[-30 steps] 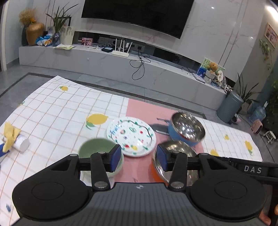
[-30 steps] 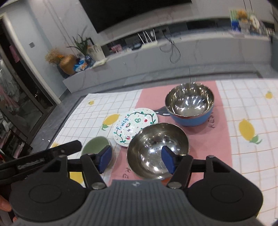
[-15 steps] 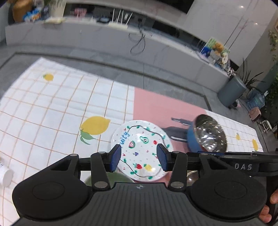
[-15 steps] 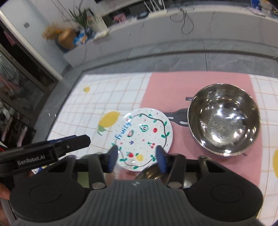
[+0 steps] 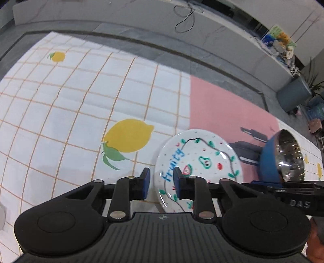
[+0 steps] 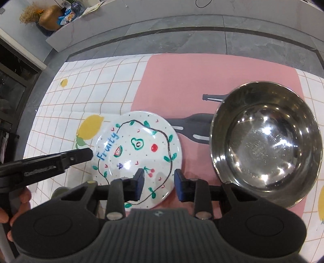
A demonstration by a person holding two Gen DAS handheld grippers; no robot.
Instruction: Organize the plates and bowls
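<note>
Left gripper [image 5: 160,182] hangs spread at the plate [image 6: 137,157]'s left rim; right gripper [image 6: 158,185], spread too, straddles its near edge. The steel bowl [image 6: 267,141] sits apart, right. Nothing looks stacked yet.

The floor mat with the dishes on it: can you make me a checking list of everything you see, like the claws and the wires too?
Surface: lemon-print mat with a pink panel, lying on grey floor.
Job's things: Fruity plate flat on the mat; steel bowl beside it, apart.
Clutter: green bowl edge near the plate.
Claws: left claw open at the plate's rim; right claw open over the plate's near edge.
Cables: black cord on the ledge.
Surroundings: grey bin, gold vase.
</note>
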